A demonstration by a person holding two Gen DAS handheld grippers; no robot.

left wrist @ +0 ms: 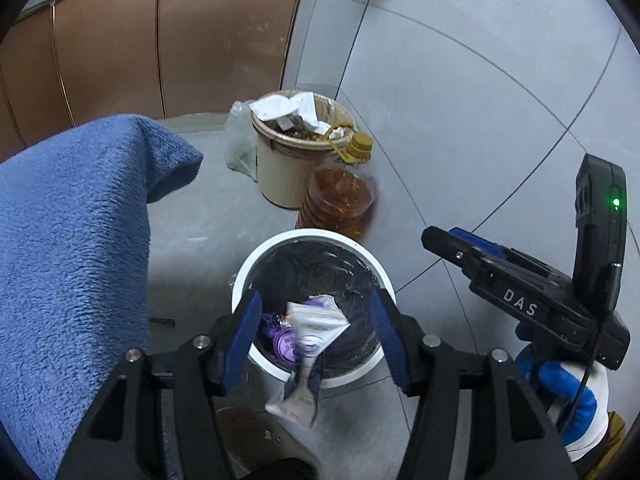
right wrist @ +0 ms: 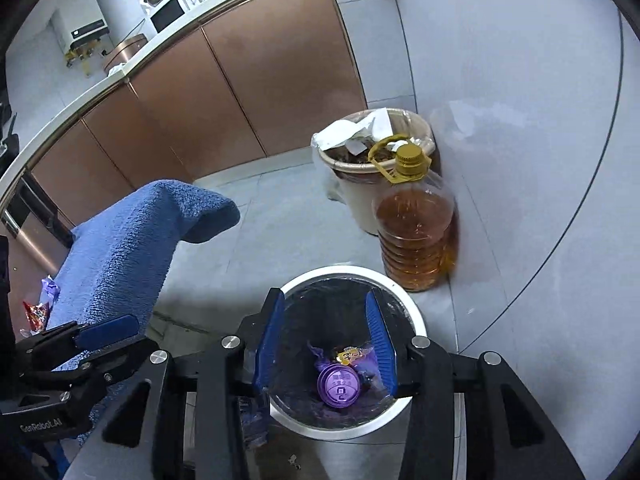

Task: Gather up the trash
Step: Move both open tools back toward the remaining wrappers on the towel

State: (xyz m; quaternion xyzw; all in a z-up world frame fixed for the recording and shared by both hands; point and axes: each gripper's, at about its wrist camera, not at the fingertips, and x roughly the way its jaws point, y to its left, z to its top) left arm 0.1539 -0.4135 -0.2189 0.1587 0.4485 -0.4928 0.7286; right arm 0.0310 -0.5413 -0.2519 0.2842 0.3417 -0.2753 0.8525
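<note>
A: Kitchen corner, grey tiled floor (right wrist: 520,184), copper-brown cabinet fronts (right wrist: 240,92) under a pale counter. What do we have on the floor?

B: A small round white bin with a black liner (right wrist: 416,320) right under both tools. Behind it stands a big clear plastic jug of amber oil with a gold cap (right wrist: 418,224), and behind that a cream bucket-style bin heaped with white paper scraps (right wrist: 372,152). The jug sits between the two bins, just beside each.

A: And the blue thing on the left?

B: A fuzzy blue towel draped over something (left wrist: 80,240); we can't tell what's under it.

A: Left gripper (left wrist: 316,336)?

B: Jaws apart, blue pads not pressing on anything. A crumpled white-and-purple wrapper (left wrist: 308,344) shows between them, blurred, over the near rim of the white bin. We can't tell if it touches a pad; it looks loose.

A: Right gripper (right wrist: 326,344)?

B: Jaws apart too, nothing between the pads. It points down into the white bin. We see it from the side in the left view, held by a hand in a white-and-blue glove (left wrist: 568,396).

A: Trash in the bin?

B: A round purple plastic lid (right wrist: 338,386) lies at the bottom, with a purple wrapper (right wrist: 320,354) and a small yellow wrapper (right wrist: 348,356) just beside it.

A: Anything else?

B: More wrappers, red and purple (right wrist: 38,304), at the far left edge of the right view beside the towel.
</note>
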